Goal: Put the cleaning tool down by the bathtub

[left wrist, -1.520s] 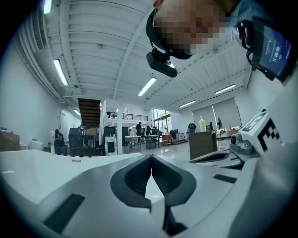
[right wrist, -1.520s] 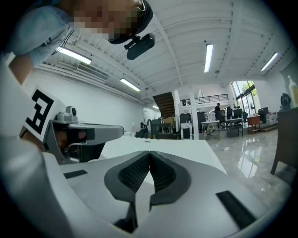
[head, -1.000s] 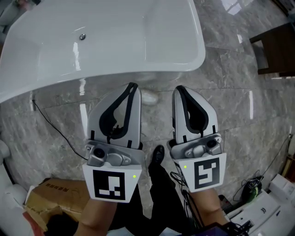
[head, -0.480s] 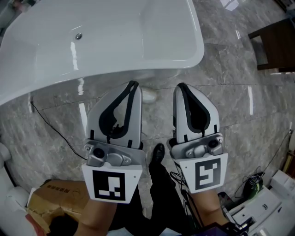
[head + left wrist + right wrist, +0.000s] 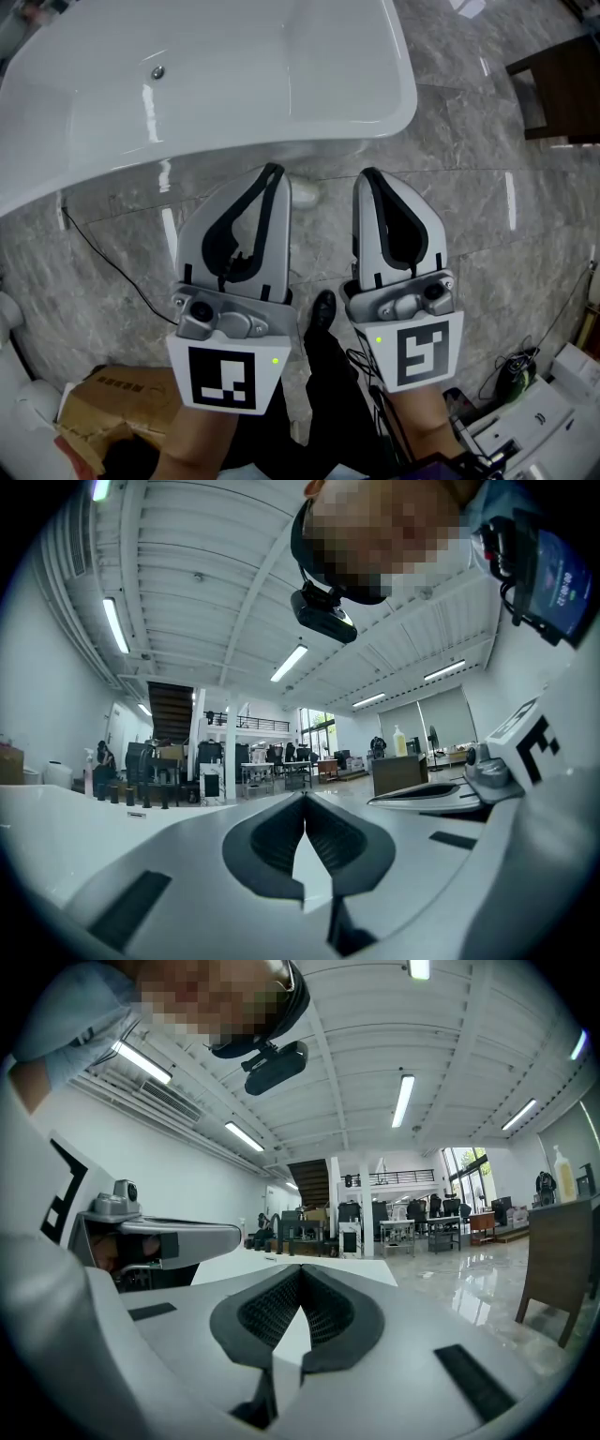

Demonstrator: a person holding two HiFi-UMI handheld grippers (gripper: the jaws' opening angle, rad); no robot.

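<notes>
Bathtub, one; left gripper and right gripper, two in all, jaws tight together, empty.

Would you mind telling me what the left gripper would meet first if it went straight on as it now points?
Probably the white bathtub, which lies ahead of the left gripper. Its own view shows the bathtub below the jaws' line, so it might pass over the rim; depth is unclear.

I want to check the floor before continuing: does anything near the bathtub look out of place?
A loose black cable trails across the floor just in front of the bathtub, and a battered cardboard box sits nearby. Nothing looks spilled.
</notes>
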